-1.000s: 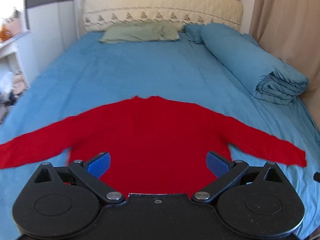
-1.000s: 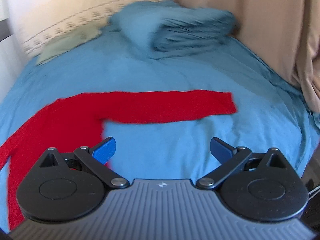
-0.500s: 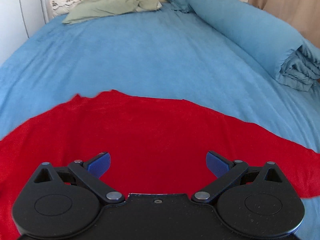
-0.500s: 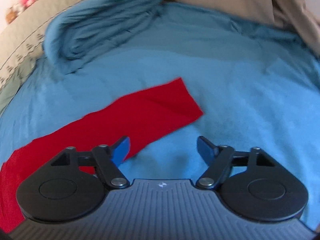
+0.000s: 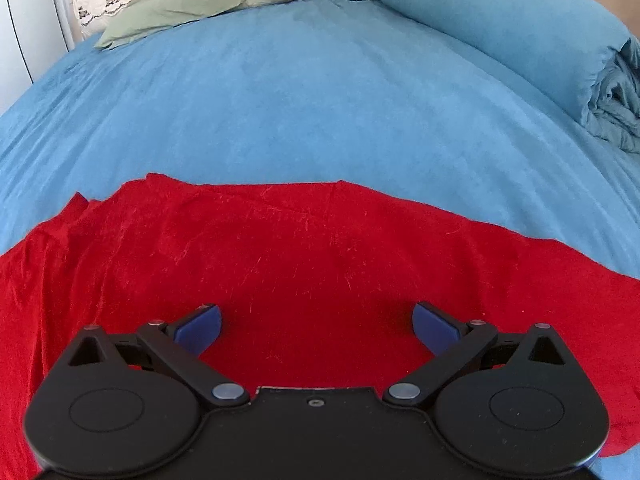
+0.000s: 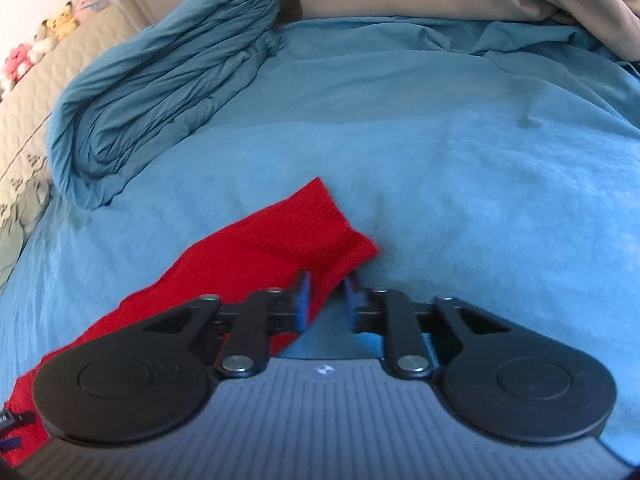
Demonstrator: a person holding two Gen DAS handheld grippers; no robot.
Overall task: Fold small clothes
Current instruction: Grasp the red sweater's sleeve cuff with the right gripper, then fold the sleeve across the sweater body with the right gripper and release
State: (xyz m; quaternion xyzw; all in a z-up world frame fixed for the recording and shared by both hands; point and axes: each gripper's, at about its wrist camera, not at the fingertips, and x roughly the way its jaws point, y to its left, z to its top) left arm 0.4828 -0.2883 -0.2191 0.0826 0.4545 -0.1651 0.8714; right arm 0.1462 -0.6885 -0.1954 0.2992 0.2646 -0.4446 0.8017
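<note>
1. A red sweater [image 5: 304, 264] lies spread flat on the blue bed [image 5: 320, 112]
2. Left gripper [image 5: 316, 326] hangs over the sweater's body — fingers released, holding nothing
3. Right gripper [image 6: 325, 298] has just been closing; its fingers pinch the sleeve [image 6: 280, 248] beside its cuff — sleeve flat on the bed

Left gripper [image 5: 316, 322] hangs over the red top [image 5: 320, 248], jaws wide apart; blue bed [image 5: 304, 92] lies beyond them.
</note>
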